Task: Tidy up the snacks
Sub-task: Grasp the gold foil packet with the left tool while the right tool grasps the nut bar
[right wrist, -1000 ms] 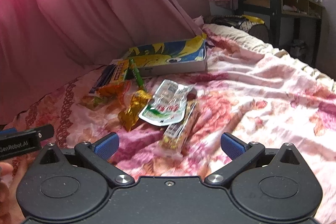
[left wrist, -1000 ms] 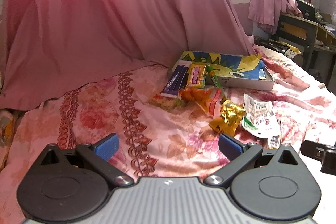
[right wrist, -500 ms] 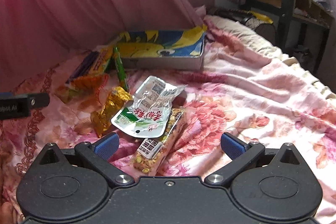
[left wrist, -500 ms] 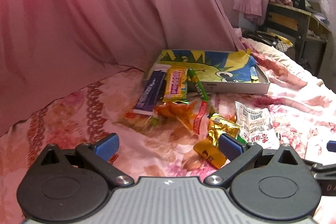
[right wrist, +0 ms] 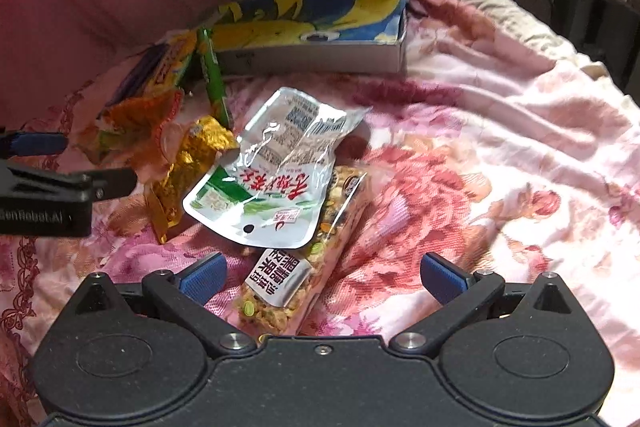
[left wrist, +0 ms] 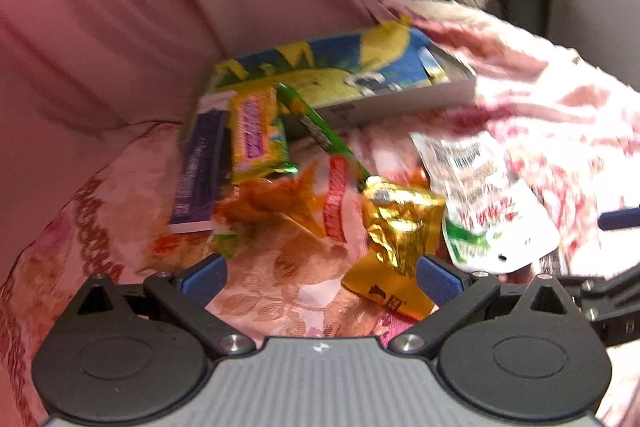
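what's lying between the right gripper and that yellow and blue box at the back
In the right wrist view, a clear nut bar sits just ahead of the open right gripper, with a white and green pouch overlapping its far end. Beyond that, bare floral bedspread reaches the box.

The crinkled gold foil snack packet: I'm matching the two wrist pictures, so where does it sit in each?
Left wrist view: the crinkled gold foil snack packet lies lower centre-right, close ahead of the right fingertip.
Right wrist view: the packet lies left of centre, beside the left gripper's finger.
Shared landmark: the white and green foil pouch, immediately right of the packet in both.
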The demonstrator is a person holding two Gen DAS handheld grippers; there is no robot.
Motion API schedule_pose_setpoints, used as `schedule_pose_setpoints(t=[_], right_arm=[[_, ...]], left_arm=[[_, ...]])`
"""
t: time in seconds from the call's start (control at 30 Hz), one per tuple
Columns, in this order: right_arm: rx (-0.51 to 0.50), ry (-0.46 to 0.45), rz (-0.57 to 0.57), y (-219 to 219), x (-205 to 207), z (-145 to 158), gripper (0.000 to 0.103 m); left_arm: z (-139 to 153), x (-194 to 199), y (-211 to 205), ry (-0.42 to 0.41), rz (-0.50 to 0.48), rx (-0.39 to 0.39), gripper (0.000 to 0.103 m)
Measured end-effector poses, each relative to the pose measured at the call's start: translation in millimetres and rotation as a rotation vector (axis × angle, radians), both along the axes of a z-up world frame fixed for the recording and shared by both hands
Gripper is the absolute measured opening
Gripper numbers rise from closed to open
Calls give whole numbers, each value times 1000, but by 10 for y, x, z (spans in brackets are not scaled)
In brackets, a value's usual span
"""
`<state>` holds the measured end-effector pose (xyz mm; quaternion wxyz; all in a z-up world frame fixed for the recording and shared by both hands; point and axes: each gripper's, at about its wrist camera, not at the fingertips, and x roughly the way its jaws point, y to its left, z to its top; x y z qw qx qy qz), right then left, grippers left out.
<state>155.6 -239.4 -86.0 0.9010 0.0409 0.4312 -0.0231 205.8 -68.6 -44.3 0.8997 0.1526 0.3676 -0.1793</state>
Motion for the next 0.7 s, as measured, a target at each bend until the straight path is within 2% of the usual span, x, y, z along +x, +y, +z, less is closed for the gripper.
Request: schedule_pose_setpoints(t=[0.13,0.3,0.47,0.6,0.7], right_arm=[[24,29,19,23,85,-67,102],[10,57,12,38,171,-141,102],[-9,86,-1,33,221,-215,102],[-42,91,-13,10,243,-237,102],[-60,70,-55,-61,220,-204,97]], left_arm=[[-109,9,-96,7,-100,64,103],[-235,48,-239,6,-159,111,103],[-322,161,-357,-9,-167,134,102],[-366,232,-419,-5,-170,138,94],[-362,252,-444,-6,-165,112,89]])
